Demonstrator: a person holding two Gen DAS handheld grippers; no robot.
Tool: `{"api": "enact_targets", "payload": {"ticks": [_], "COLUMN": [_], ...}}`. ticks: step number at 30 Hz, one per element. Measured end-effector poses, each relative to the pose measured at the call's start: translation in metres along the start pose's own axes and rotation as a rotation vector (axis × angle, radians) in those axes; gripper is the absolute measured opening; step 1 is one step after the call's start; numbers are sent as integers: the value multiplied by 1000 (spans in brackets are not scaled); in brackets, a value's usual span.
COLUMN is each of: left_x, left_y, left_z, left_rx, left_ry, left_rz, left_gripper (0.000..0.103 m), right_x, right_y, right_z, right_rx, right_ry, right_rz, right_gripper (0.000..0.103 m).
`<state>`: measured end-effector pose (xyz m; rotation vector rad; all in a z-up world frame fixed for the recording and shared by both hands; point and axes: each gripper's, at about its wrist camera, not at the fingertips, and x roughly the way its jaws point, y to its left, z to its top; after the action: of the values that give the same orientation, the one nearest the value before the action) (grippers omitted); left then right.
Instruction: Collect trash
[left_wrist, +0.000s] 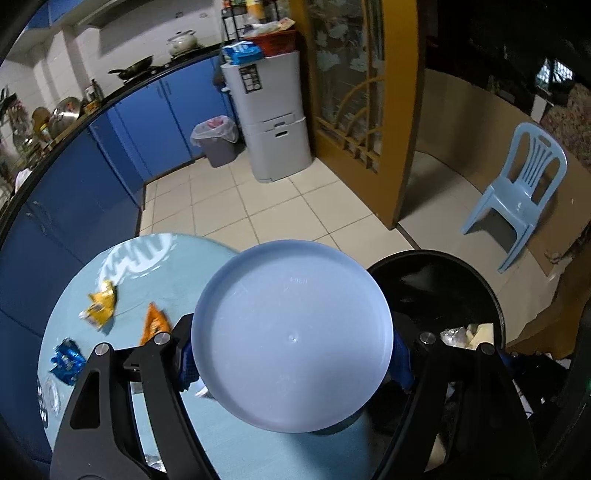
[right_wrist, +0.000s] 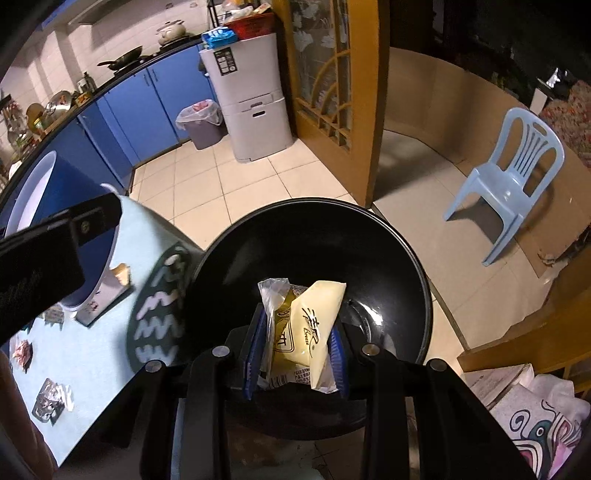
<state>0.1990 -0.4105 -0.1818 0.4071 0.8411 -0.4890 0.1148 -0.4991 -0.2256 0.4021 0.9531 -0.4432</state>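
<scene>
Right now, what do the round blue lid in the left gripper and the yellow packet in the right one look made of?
Blue lid: likely moulded plastic, matt and smooth, with a small centre nub. Yellow packet: thin glossy plastic film, creased, printed, with clear crinkled edges.

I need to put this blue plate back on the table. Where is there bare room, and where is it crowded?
Free: the blue table directly under the plate, and its far end beyond the yellow wrapper. Crowded: the left side, with the yellow, orange wrapper and blue wrapper. The black bin borders the table's right edge.
</scene>
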Motion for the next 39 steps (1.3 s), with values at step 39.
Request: {"api": "enact_targets", "payload": {"ticks": [39], "left_x": [19], "left_y": [-13], "left_z": [11], "left_rx": [4], "left_ry": [64], "left_rz": [58], "left_gripper": [93], "right_x": [-1], "right_y": [-10], "right_z": [-7], "right_rx": [0], "right_ry": [-10], "right_rz": [16], "right_gripper": [65]}}
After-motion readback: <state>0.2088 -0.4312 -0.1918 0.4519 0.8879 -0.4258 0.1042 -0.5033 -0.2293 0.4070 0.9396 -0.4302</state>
